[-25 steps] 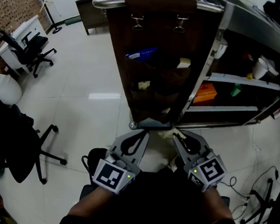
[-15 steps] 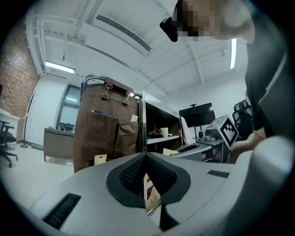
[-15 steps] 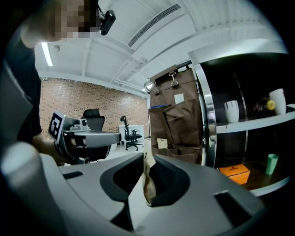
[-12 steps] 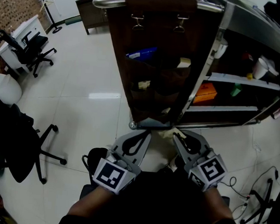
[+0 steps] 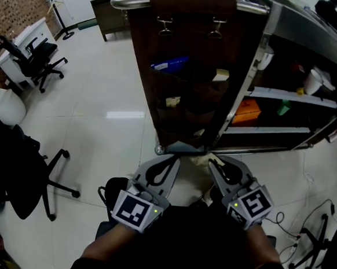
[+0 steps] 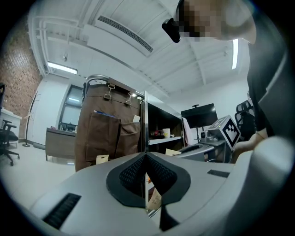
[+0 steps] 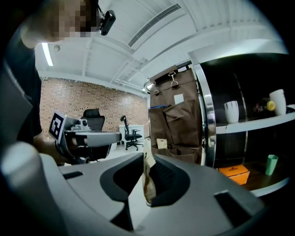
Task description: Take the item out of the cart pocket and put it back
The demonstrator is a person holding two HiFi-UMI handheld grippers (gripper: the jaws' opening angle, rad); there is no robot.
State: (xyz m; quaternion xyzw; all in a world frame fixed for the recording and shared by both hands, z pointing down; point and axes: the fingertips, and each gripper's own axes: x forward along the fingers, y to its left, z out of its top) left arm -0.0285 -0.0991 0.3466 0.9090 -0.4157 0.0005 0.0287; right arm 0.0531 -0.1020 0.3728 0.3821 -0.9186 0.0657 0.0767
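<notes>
**Desk:** What has shifted over the last second?

**Photographer:** Nothing. The left gripper [image 5: 175, 159] and the right gripper [image 5: 211, 161] sit where the earlier head views had them, low in front of the cart [image 5: 246, 85].

**Desk:** And what do the tools have hold of?

**Photographer:** The right gripper is clamped on a small kraft-paper packet [image 7: 148, 180]. It stands on edge between the pads, out of any pocket, near the cart's foot. The left gripper's jaws are closed pad against pad, with no catch that I can make out. It sits just beside the right one.

**Desk:** The containers?

**Photographer:** A brown fabric pocket panel [image 5: 192, 51] hangs by two clips [image 5: 165, 26] from the cart's rail [image 5: 184, 3]. One upper pocket holds a blue item [image 5: 170, 63], and the pocket to its right holds a pale card [image 5: 221, 75]. A lower pocket shows another. The shelves [image 5: 290, 96] carry an orange box [image 5: 249, 111], a white cup [image 5: 313, 82] and a green cup [image 5: 284, 108].

**Desk:** What does each camera add?

**Photographer:** The right gripper view shows the pads pressing the packet, which from the head is only a pale sliver between the tools. The left gripper view brings in a dark monitor [image 6: 198, 114]. The head view takes in an office chair [image 5: 35, 59] on the pale floor [image 5: 99, 131].
</notes>
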